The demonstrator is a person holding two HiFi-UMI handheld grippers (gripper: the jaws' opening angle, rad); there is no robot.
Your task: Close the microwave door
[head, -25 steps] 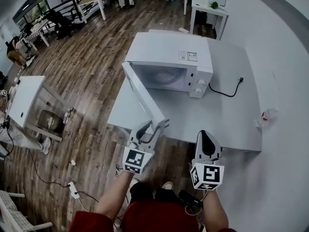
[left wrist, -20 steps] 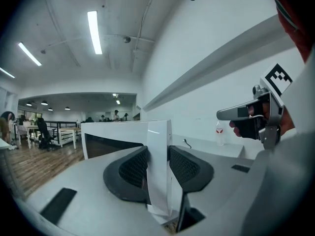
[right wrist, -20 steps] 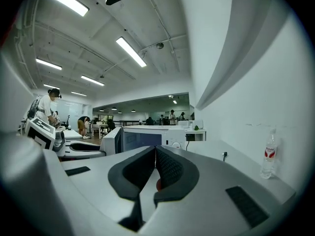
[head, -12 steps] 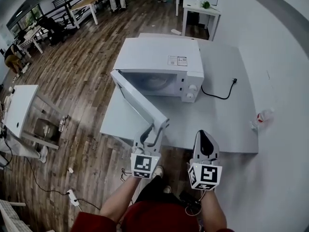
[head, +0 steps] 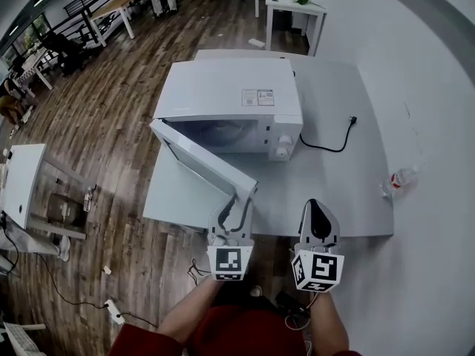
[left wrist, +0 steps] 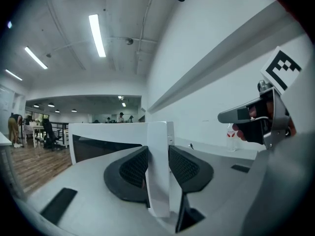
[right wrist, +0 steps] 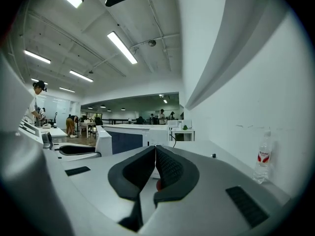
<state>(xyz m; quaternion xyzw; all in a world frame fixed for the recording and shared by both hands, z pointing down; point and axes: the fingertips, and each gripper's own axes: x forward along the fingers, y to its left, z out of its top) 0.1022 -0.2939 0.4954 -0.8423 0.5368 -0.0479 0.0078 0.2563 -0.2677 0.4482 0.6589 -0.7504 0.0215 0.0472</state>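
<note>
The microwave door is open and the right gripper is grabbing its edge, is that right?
Not quite. The microwave door is open, but it is the left gripper that has its edge between its jaws, which are closing on it, as the left gripper view shows. The right gripper is shut on nothing.

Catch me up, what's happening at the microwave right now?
A person is working two handheld grippers at a white microwave on the table. Its door stands swung wide open. The left gripper has the door's free edge between its jaws, which are closing on it. The right gripper is at the table's near edge, jaws together and empty. The door is not yet shut.
</note>
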